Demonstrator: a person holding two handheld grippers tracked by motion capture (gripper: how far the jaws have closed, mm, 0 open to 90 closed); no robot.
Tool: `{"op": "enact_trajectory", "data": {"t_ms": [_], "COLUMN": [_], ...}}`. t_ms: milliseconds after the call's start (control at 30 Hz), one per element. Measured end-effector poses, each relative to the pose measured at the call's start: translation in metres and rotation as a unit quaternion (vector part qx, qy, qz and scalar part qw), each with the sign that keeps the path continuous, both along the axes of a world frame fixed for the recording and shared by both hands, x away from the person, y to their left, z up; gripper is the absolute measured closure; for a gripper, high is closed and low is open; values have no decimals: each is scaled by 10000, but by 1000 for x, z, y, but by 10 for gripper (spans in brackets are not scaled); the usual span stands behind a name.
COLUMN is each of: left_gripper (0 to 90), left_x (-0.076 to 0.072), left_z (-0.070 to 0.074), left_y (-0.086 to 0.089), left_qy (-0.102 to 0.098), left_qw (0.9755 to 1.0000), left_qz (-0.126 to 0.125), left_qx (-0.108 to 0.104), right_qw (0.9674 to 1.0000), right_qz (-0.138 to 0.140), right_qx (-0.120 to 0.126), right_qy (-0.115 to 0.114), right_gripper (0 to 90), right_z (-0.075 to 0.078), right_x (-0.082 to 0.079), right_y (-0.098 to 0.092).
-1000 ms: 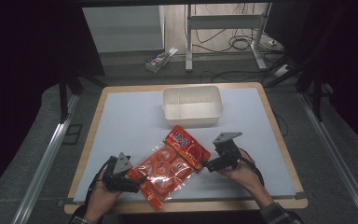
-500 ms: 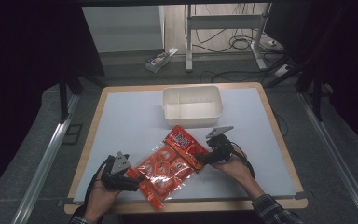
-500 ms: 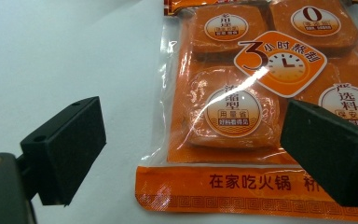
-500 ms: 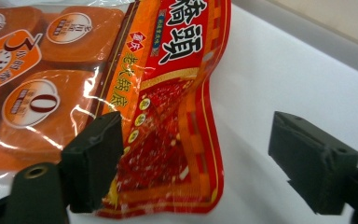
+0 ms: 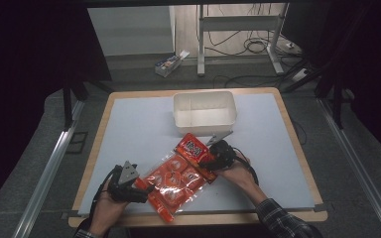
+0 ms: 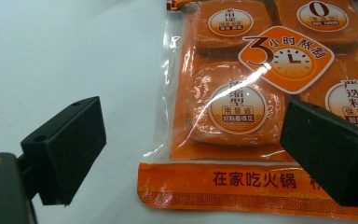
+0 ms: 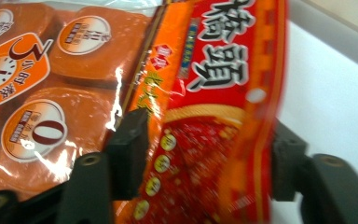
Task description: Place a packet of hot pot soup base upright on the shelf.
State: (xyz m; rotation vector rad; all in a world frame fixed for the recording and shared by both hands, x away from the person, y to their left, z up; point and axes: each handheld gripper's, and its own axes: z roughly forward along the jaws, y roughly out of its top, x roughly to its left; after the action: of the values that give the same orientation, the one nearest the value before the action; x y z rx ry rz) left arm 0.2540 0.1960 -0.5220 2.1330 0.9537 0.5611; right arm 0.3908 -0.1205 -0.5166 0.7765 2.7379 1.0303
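Lower centre: orange food packet (image 5: 178, 181) lies flat on the counter (image 5: 129, 129). Right tongs (image 5: 212, 159) straddle its red header, not visibly clamped; left tongs (image 5: 141, 191) spread at its lower end. Lifting judged not begun; white bin (image 5: 204, 110) empty.

The orange snack packet (image 6: 261, 93) carries a clock badge (image 6: 286, 57) reading "3小时熬制", a round label with a large "0", and "在家吃火锅" along its bottom strip. Its red header (image 7: 214, 116) bears large white characters too blurred to read surely.
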Motion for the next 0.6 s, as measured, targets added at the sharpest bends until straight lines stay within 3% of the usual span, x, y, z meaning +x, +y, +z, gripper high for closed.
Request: {"op": "enact_trajectory", "data": {"t_ms": [233, 367, 400, 433, 600], "left_gripper": [69, 69, 69, 69, 69], "left_x": [0, 0, 0, 0, 0], "left_z": [0, -1, -1, -1, -1], "left_y": [-1, -1, -1, -1, 0], "left_qy": [13, 22, 21, 16, 25], "left_qw": [10000, 10000, 10000, 10000, 10000], "left_qz": [-12, -11, -12, -9, -5], "left_qx": [32, 36, 45, 50, 30], "right_qw": [9998, 9998, 9986, 9982, 9989], "right_qz": [180, 120, 152, 166, 175], "right_qx": [-55, 68, 273, 313, 183], "right_qy": [-72, 105, 426, 475, 395], "right_gripper": [617, 680, 726, 761, 881], "right_z": [1, -1, -4, -6, -2], "right_x": [1, 6, 8, 8, 4], "right_y": [11, 16, 20, 22, 28]}}
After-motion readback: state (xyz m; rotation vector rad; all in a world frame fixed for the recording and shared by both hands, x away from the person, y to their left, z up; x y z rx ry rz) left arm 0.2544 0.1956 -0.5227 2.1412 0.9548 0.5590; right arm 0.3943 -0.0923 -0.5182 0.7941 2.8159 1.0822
